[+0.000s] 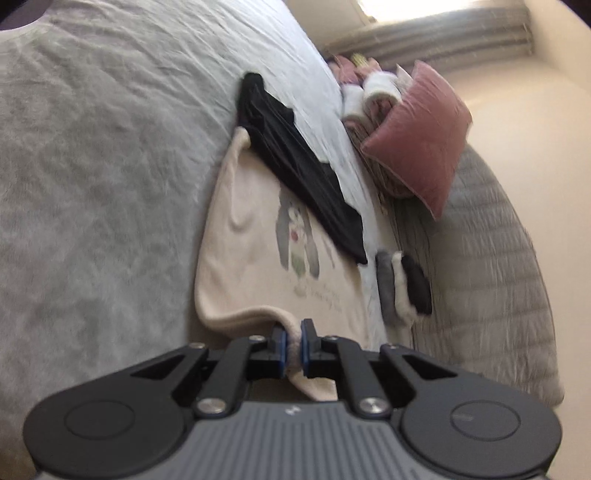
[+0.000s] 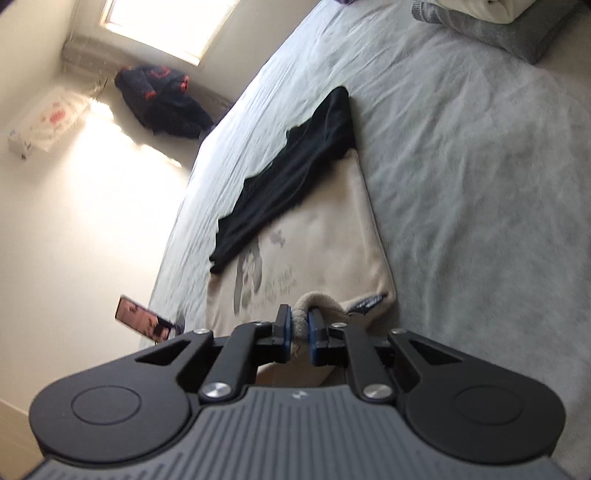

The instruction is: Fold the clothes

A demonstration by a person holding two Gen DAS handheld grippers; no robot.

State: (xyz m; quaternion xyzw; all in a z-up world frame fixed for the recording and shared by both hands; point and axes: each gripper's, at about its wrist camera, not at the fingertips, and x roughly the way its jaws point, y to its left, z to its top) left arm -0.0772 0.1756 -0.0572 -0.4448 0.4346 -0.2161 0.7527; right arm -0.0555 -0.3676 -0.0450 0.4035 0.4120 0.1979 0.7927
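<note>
A cream sweatshirt (image 1: 255,251) with a cartoon print lies flat on the grey bed (image 1: 92,166). My left gripper (image 1: 292,345) is shut on its near edge, cloth bunched between the blue pads. In the right wrist view the same cream sweatshirt (image 2: 325,236) stretches away from me, and my right gripper (image 2: 300,330) is shut on a thick rolled fold of its hem. A black garment (image 1: 299,162) lies across the far part of the sweatshirt, seen also as the black garment (image 2: 291,173) in the right view.
A pink cushion (image 1: 417,136) and rolled towels (image 1: 373,96) lie at the bed's far side, with small folded dark and white items (image 1: 402,288) nearer. A phone (image 2: 146,319) sits at the bed edge. A dark jacket (image 2: 162,99) lies by the window wall. Folded grey cloth (image 2: 495,29) sits top right.
</note>
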